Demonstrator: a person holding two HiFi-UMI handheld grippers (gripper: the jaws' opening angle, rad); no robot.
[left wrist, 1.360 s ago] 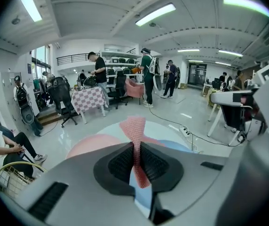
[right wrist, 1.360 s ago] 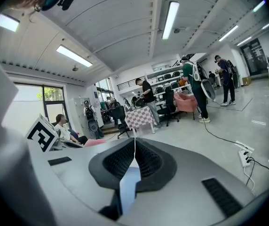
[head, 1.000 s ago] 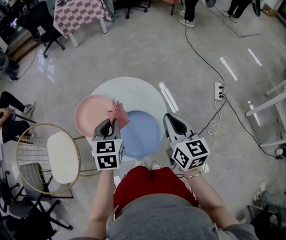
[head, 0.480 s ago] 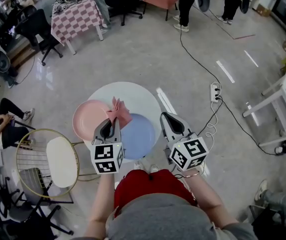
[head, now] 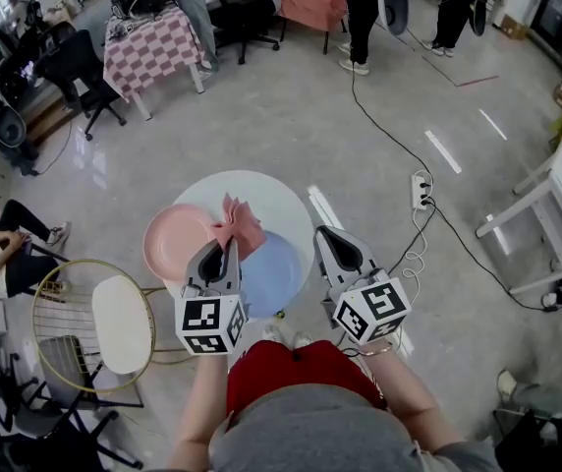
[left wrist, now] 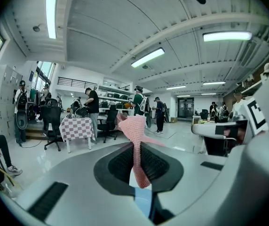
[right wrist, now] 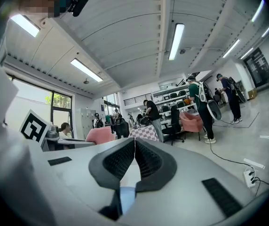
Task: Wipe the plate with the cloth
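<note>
Cloth (head: 240, 222) lifted slightly — pinched in left tool (head: 227, 246), blue plate (head: 277, 275) beneath, right tool (head: 329, 234) closed.

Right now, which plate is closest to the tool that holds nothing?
The blue plate. It lies just left of the empty right tool, while the pink plate sits farther off, beyond the left tool holding the cloth.

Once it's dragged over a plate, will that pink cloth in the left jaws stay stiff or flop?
Probably flops: the cloth bunches into loose folds beyond the jaws of the left gripper. It is likely light, since a thin pinched strip holds it up.
</note>
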